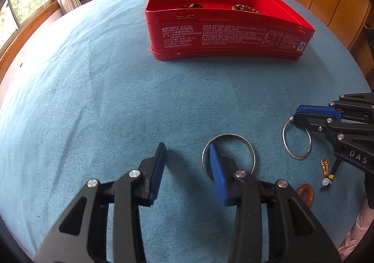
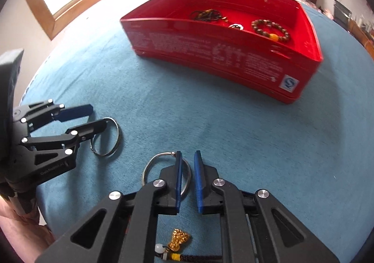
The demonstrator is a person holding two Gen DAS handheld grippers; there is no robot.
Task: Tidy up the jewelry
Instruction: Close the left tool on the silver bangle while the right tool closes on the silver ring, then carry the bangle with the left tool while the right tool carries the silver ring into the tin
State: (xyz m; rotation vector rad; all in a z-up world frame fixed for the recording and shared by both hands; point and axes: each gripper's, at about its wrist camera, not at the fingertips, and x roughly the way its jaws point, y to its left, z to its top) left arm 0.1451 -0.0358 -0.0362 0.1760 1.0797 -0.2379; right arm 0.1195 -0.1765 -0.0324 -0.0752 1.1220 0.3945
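Blue cloth (image 1: 105,99) lies bare between bangles (image 1: 228,155) and red tin (image 1: 224,36).

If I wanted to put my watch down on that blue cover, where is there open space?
The widest bare stretch of blue cover lies between the red tin and the two grippers, and off toward the window side. It is crowded nearer the person: two silver bangles, an orange ring and a gold charm lie around the left gripper and right gripper.
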